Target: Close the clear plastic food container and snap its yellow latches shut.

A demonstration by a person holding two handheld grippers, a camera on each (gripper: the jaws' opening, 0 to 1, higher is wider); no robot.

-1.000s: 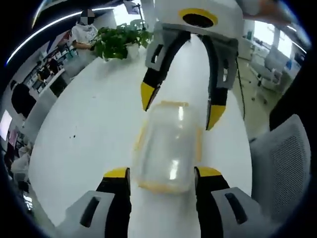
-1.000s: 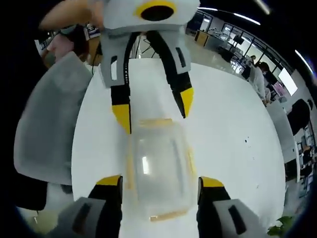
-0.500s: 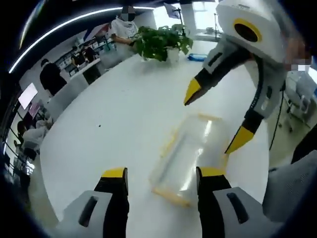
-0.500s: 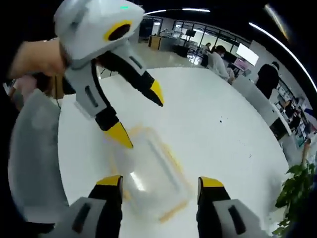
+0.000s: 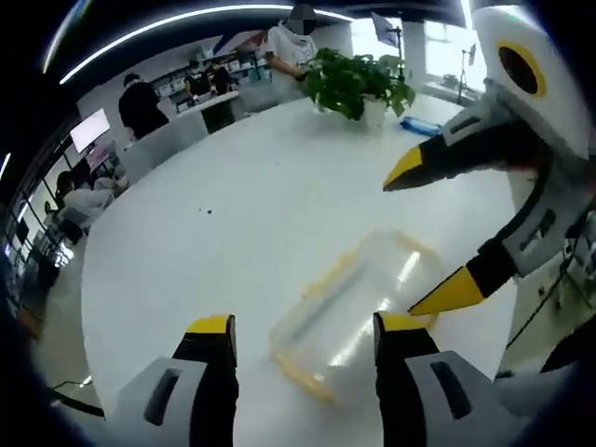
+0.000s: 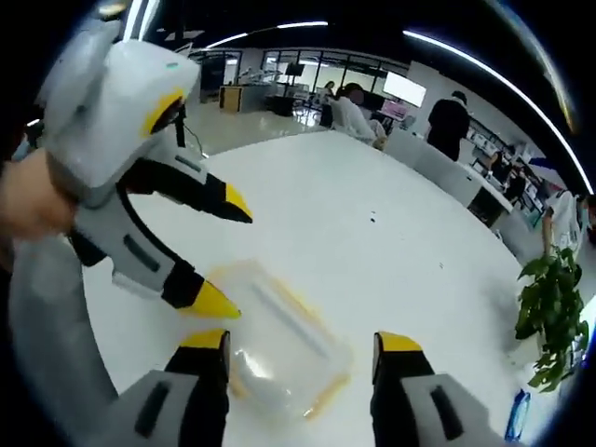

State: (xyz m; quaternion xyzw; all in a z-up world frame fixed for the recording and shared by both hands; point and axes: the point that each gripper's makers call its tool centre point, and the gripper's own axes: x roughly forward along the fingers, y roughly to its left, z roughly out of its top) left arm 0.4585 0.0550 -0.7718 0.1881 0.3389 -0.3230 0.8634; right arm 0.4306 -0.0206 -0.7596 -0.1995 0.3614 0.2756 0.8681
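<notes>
While lying flat on the white table (image 5: 186, 251), lid seemingly seated on the body, clear plastic food container (image 5: 358, 312) just ahead of the left gripper (image 5: 303, 331), offset toward its right jaw, neither jaw touching. Same box in the right gripper view (image 6: 279, 345), between and just beyond the jaws of the right gripper (image 6: 303, 340), nearer its left jaw, again untouched. Both tongs released, jaws spread wide, nothing held. In the left gripper view, right gripper entering from the right (image 5: 428, 237), lower yellow tip hovering at the container's far right edge, upper tip well above it. In the right gripper view, left gripper reaching in from the left (image 6: 219, 256), lower tip just over the container's near-left corner. Yellow latches (image 5: 321, 279) visible along the long edges; whether snapped down or merely folded against the wall, cannot tell. Likely step in hand: positioning over the closed box, ahead of latching. Next move, by judgement: one tong steadying the lid from above, the other lowering a jaw tip onto a latch and pressing toward the wall until it seats. Risk: light box skidding on the smooth top. Potted plant (image 5: 358, 82) well beyond, at the table's far end.
</notes>
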